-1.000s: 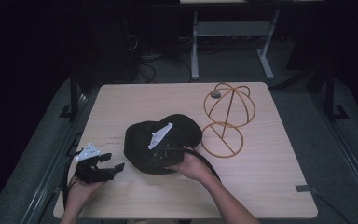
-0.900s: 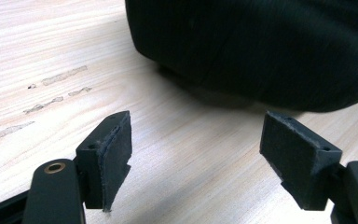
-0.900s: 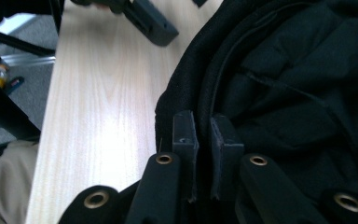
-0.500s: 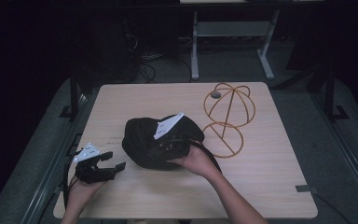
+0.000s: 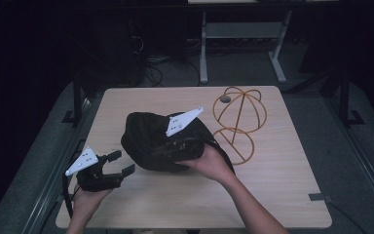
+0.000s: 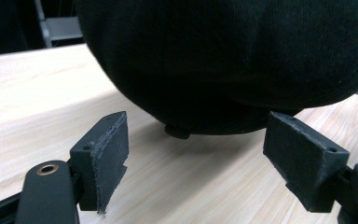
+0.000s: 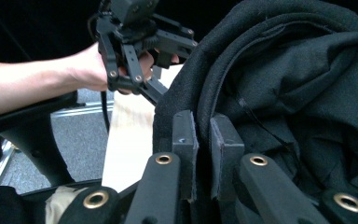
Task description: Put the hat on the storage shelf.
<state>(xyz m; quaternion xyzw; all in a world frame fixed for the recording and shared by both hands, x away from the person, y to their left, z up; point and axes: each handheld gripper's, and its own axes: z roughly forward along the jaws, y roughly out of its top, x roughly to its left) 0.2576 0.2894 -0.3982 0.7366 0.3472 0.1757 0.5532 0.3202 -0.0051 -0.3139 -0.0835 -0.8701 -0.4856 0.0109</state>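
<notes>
Right claw (image 7: 200,140): jaws pinched narrow on the edge of a black cap (image 5: 151,139), fabric caught between the pads.
Left claw (image 5: 117,163): jaws wide, holding nothing, low over the tabletop (image 5: 272,195) just beside the cap's left side.
Cap: bunched and raised slightly at the middle of the tabletop; in the left gripper view its crown (image 6: 223,60) looms close ahead of the spread jaws.
Wire hat stand (image 5: 237,122): right of the cap, just beside it.
Step in hand, as judged: taking a second hold. Keep the right pinch firm, bring the left jaws onto the near brim edge, and close on one fabric layer.
</notes>
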